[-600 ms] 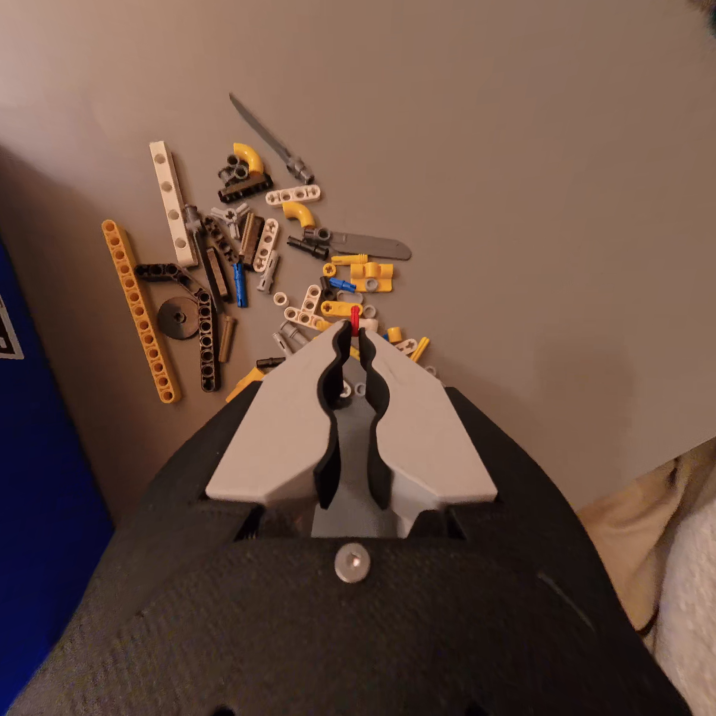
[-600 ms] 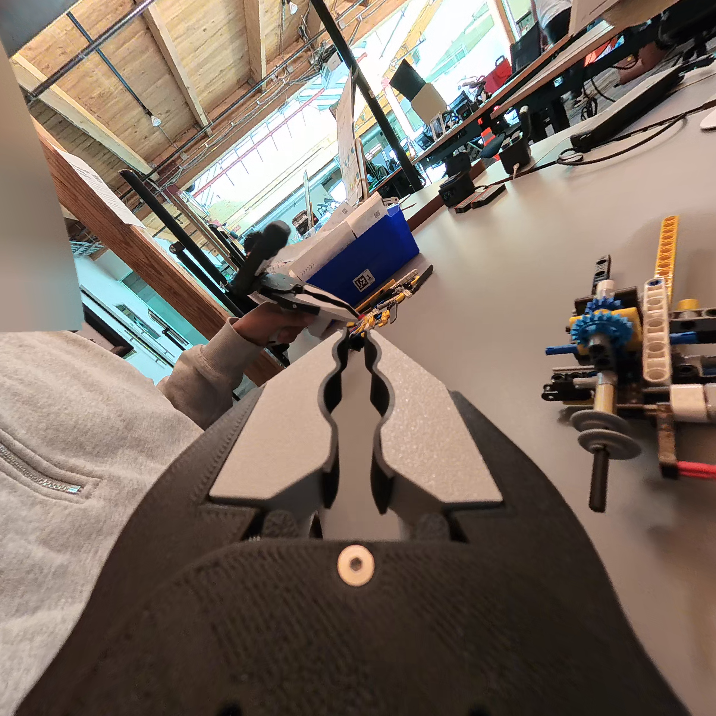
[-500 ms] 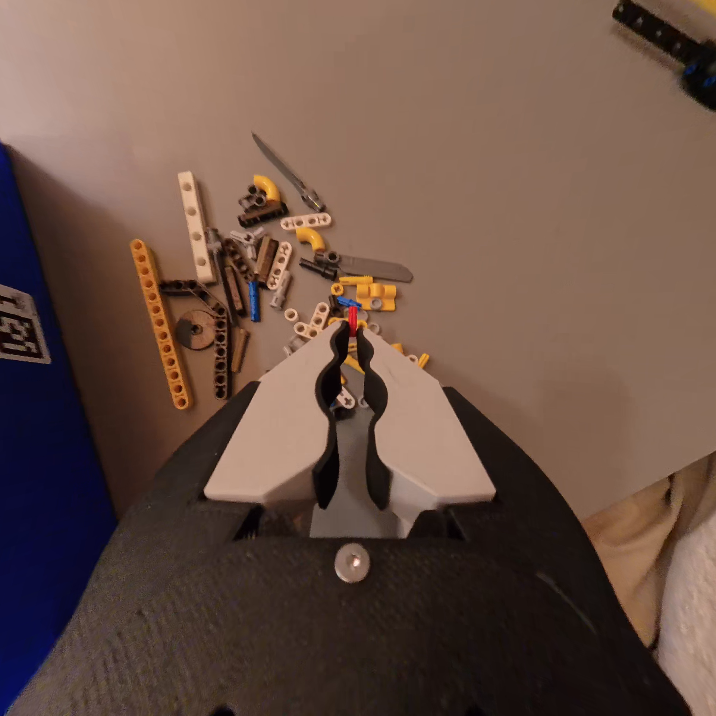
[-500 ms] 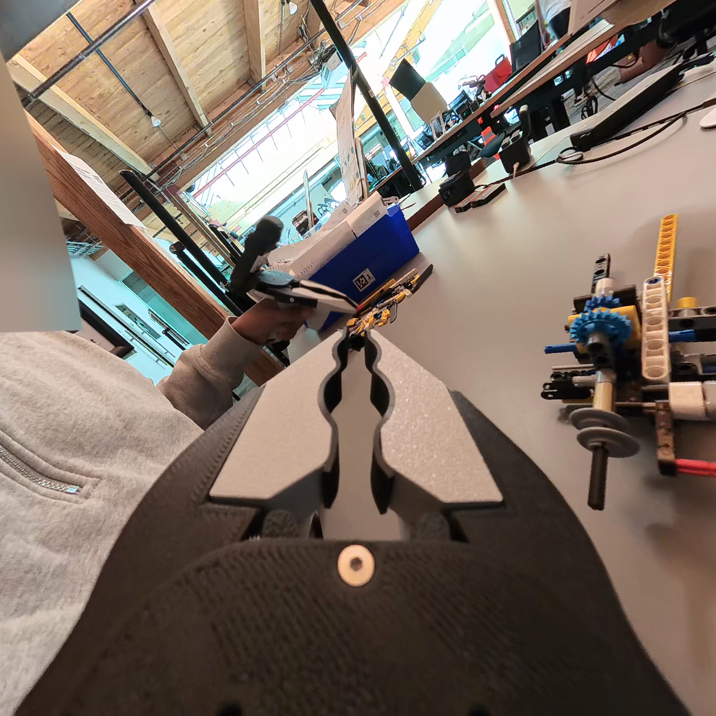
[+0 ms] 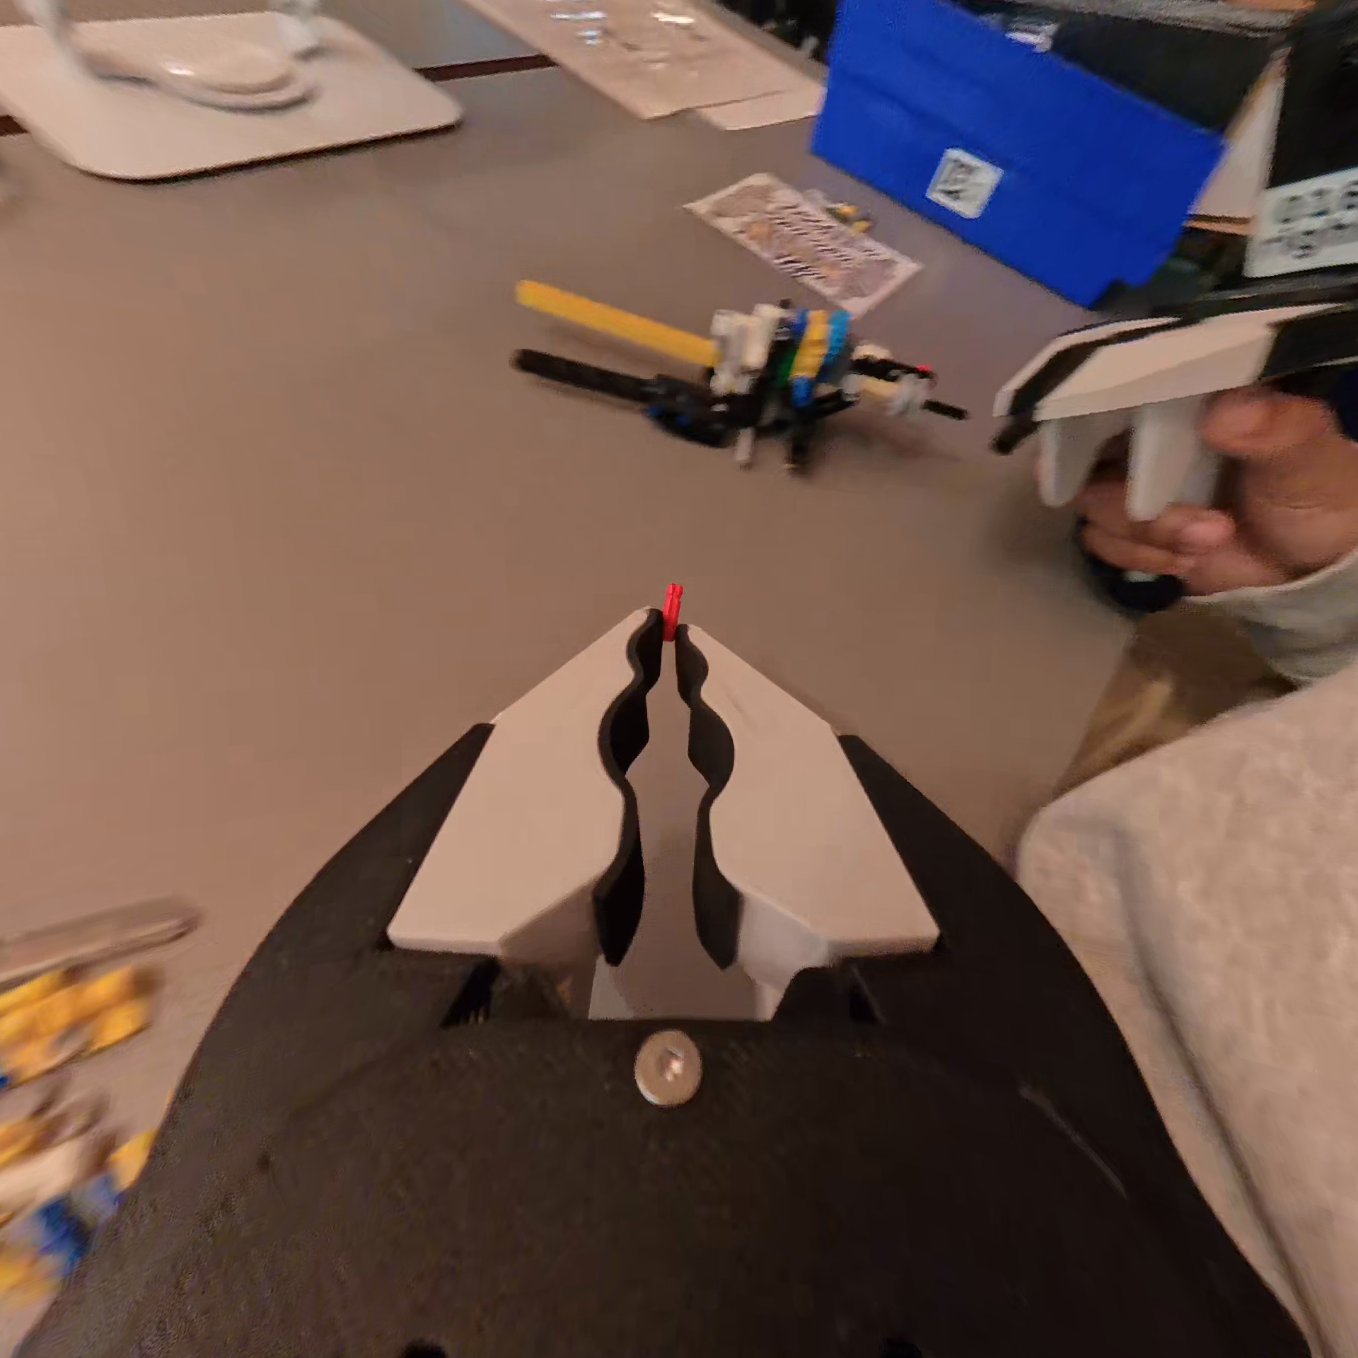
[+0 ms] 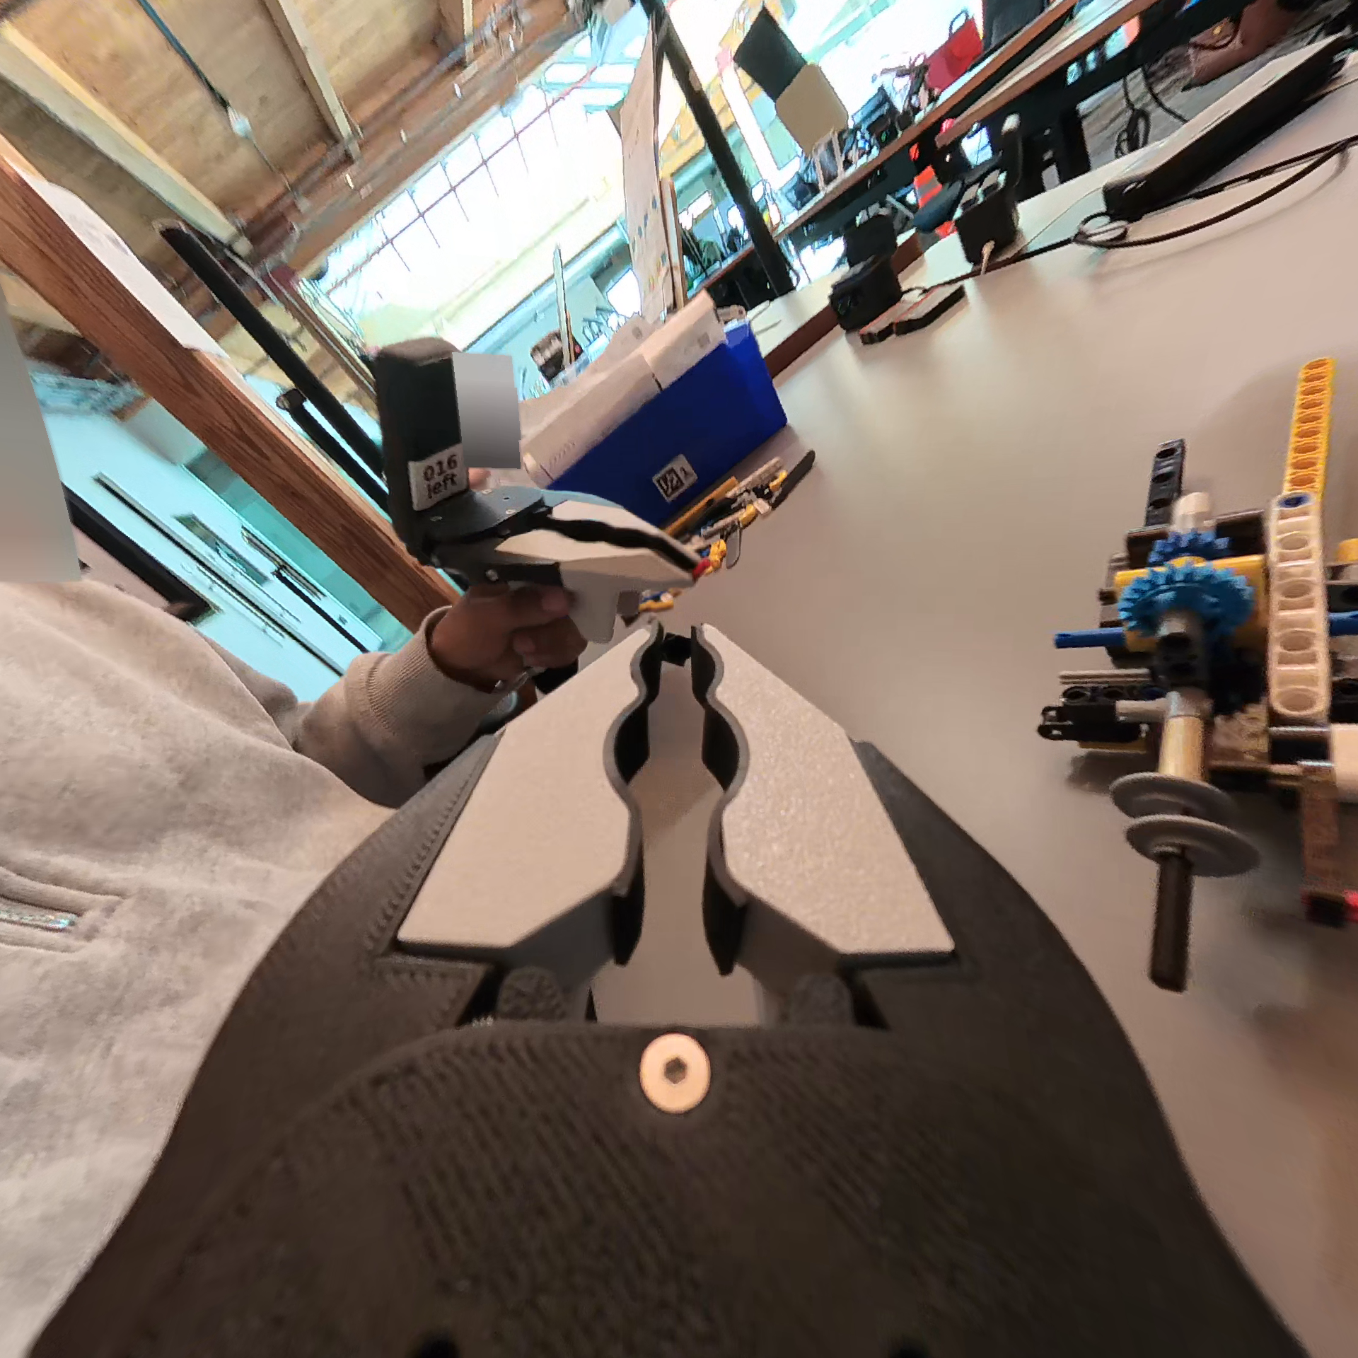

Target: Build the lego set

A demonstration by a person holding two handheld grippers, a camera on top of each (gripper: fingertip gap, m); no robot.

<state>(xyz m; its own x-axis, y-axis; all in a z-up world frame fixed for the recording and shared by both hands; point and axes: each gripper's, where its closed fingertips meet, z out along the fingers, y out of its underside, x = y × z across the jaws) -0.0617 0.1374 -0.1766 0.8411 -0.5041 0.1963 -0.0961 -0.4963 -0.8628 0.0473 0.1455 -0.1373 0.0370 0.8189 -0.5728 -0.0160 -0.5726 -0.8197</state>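
My left gripper (image 5: 667,630) is shut on a small red pin (image 5: 672,608) and holds it above the grey table (image 5: 294,441). It points toward the partly built lego model (image 5: 771,367), which lies further ahead. In the right wrist view the left gripper (image 6: 691,572) is held in the air with the red pin (image 6: 707,566) at its tip. My right gripper (image 6: 672,638) is empty, its fingers nearly together with a narrow gap. It hovers left of the model (image 6: 1212,661). It also shows at the right of the left wrist view (image 5: 1008,430).
Loose lego pieces (image 5: 59,1029) lie blurred at the lower left, and also beside the blue box (image 6: 683,441) in the right wrist view. An instruction sheet (image 5: 801,231) and the blue box (image 5: 1014,147) lie beyond the model. A white stand base (image 5: 220,95) is far left. The gap from one gripper's tips to the other's is roughly 12 cm.
My left gripper has lifted away from the pile of loose pieces with the red pin and swung round toward the model. The right gripper has hardly moved.
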